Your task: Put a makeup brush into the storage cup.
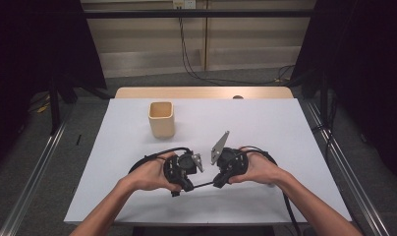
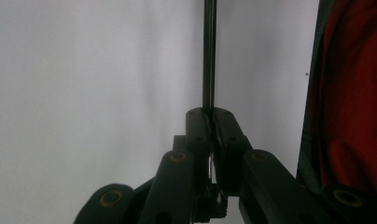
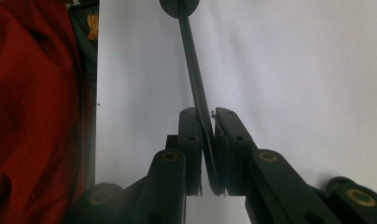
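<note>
The left tongs (image 1: 185, 183) are pinched tight on one end of a thin dark rod (image 1: 202, 185), which runs level and crosswise above the front of the white surface (image 1: 265, 128). In the left gripper view the rod (image 2: 208, 56) leaves the pressed jaws and runs straight away. The right tongs (image 1: 220, 181) hold its other end; in the right gripper view the rod (image 3: 193, 65) sits flat between the pads, jaws closed on it, with a round piece at its far end. Both hands are equally near it, one at each end. Farther back, left of centre, a cream cup (image 1: 161, 119) stands upright, well apart from the rod; its inside looks empty, so a likely move carries the rod back and left to it.
</note>
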A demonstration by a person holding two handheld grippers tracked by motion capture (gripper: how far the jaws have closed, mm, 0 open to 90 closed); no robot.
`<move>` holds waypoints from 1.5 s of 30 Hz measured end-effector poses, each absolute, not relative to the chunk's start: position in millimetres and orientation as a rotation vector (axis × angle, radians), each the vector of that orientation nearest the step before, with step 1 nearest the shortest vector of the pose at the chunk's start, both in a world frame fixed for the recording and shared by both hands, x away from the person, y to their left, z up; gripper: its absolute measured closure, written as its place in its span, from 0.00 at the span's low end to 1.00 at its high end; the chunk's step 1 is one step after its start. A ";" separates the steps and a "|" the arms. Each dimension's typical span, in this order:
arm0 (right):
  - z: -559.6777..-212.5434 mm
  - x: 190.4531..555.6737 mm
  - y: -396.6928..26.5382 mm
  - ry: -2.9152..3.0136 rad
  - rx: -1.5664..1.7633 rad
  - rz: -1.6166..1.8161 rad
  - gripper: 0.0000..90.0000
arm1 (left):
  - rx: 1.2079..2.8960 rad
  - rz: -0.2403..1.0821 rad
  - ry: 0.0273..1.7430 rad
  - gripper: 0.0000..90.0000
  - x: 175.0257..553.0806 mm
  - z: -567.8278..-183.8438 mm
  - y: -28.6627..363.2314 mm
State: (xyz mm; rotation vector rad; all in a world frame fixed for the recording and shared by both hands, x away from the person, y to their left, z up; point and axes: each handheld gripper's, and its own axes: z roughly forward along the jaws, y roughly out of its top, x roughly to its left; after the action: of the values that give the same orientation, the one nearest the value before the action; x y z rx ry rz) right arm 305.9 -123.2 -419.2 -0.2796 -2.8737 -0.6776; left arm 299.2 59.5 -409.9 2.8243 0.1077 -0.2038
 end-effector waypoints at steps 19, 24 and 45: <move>-420.2 307.7 -127.0 -2.828 -0.230 -0.695 0.95 | 2.728 -0.165 0.116 0.83 304.3 -410.4 68.6; -419.3 307.4 -129.0 -2.835 -0.260 -0.701 0.95 | 2.675 -0.166 0.180 0.66 308.0 -413.1 75.3; -416.1 312.7 -150.3 -2.858 -0.419 -0.783 0.95 | 2.431 0.022 0.491 0.05 312.1 -416.6 120.4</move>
State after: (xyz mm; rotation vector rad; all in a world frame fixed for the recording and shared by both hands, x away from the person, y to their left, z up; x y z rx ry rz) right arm 312.7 -150.3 -416.1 -0.4193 -2.8578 -0.7830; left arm 312.1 120.4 -416.6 2.4312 0.4906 0.0220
